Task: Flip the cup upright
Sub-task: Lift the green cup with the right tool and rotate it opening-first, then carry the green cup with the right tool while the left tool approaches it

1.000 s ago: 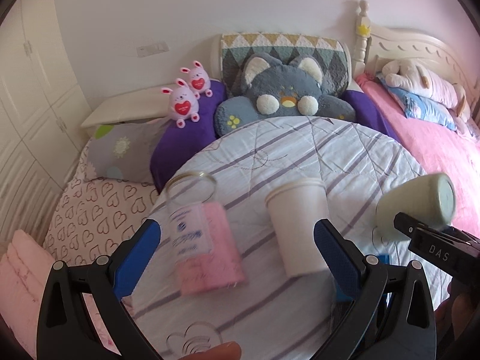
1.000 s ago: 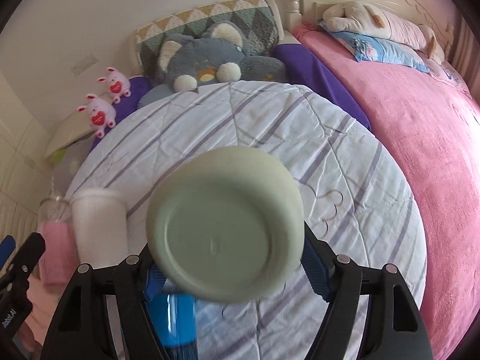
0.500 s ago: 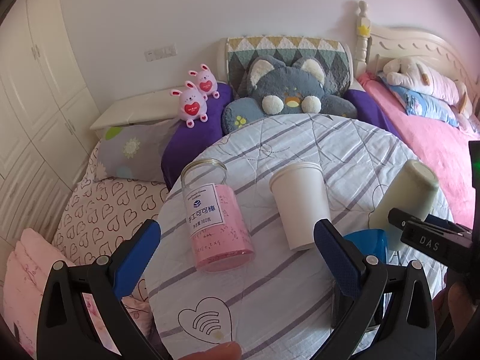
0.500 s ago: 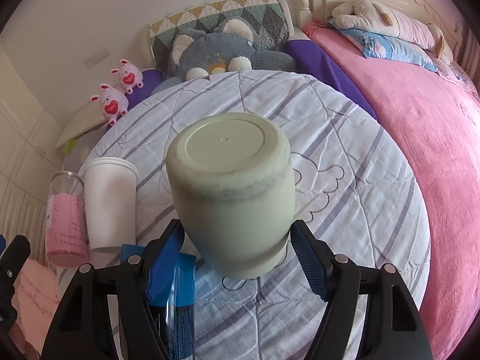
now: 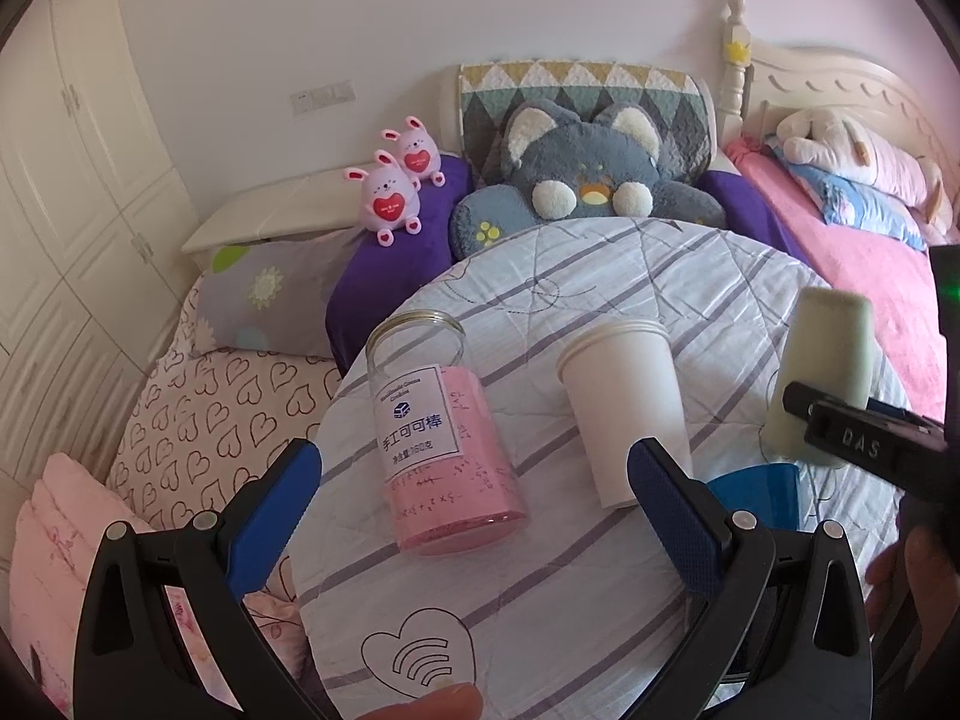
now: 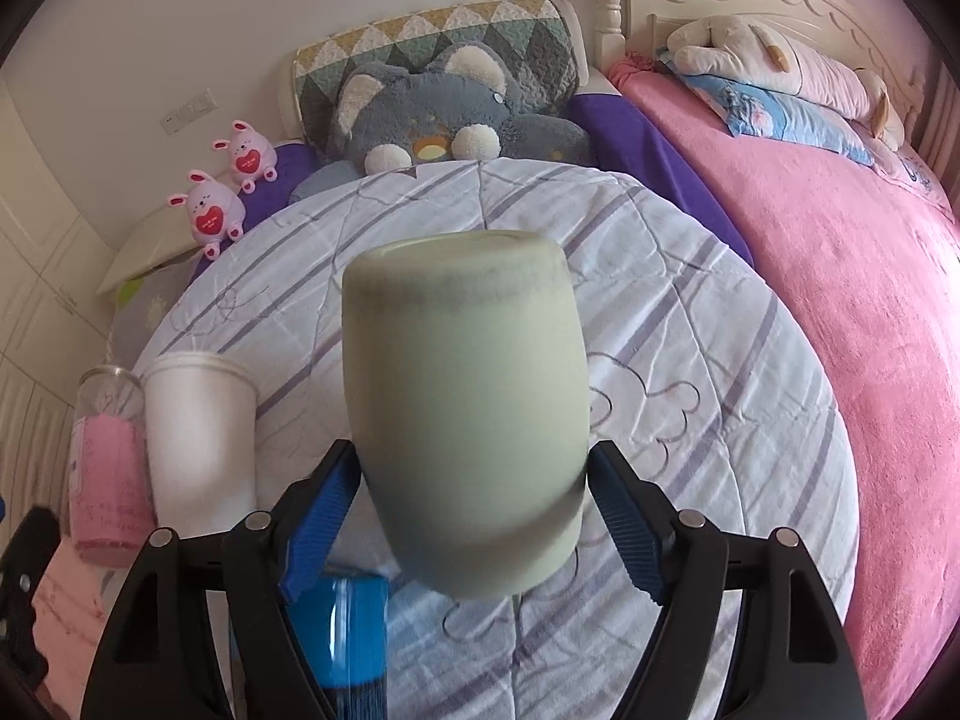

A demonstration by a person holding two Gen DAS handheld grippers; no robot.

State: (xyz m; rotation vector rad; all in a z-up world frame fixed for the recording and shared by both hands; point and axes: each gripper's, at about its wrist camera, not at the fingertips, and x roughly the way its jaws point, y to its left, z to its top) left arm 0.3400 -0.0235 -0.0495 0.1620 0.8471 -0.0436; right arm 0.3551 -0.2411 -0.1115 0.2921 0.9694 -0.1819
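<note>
A pale green cup (image 6: 468, 408) stands between the blue pads of my right gripper (image 6: 474, 510), which is shut on its lower part. The cup's flat base points up and slightly away; its mouth end is hidden below. It also shows in the left wrist view (image 5: 825, 372) at the far right, held above the round table. My left gripper (image 5: 474, 510) is open and empty, low over the table's front, with a white paper cup (image 5: 624, 402) and a glass jar (image 5: 438, 438) ahead of it.
The round table (image 6: 690, 312) has a striped white cloth. A blue cup (image 6: 351, 630) lies under my right gripper, also seen in the left wrist view (image 5: 759, 495). The white paper cup (image 6: 198, 432) and pink-filled jar (image 6: 105, 468) stand at the left. Beds with plush toys surround the table.
The green cup has tilted from base facing the camera to standing with its base up. The right gripper stays closed on it. The left gripper has pulled back a little.
</note>
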